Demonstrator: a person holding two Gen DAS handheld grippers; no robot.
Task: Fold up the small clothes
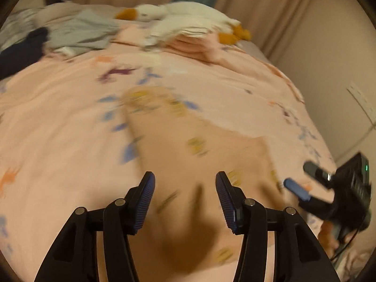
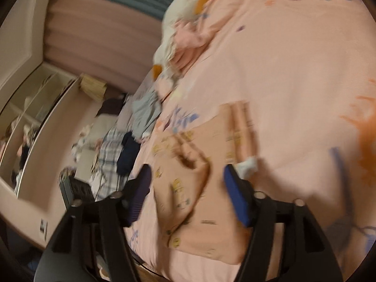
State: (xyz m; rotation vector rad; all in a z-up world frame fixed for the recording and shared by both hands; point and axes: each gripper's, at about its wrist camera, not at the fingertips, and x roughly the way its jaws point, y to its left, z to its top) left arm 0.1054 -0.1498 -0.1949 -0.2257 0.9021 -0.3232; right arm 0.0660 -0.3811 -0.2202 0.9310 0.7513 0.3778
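Note:
A small peach garment with yellow prints (image 1: 188,145) lies on the pink floral bedspread (image 1: 58,141). My left gripper (image 1: 185,185) is open above its near part, the cloth between and below the fingers. My right gripper (image 1: 303,183) shows at the right of the left wrist view, by the garment's right edge. In the right wrist view the garment (image 2: 211,188) lies rumpled, with a white tag (image 2: 246,166) at one edge. My right gripper (image 2: 188,178) is open over it, holding nothing. Both views are blurred by motion.
A white plush goose (image 1: 188,21) lies on folded pink cloth at the far side of the bed. Grey and dark navy clothes (image 1: 70,35) are piled at the far left. Curtains and a wall (image 1: 329,47) stand behind and to the right. A mirrored wardrobe (image 2: 28,117) stands beside the bed.

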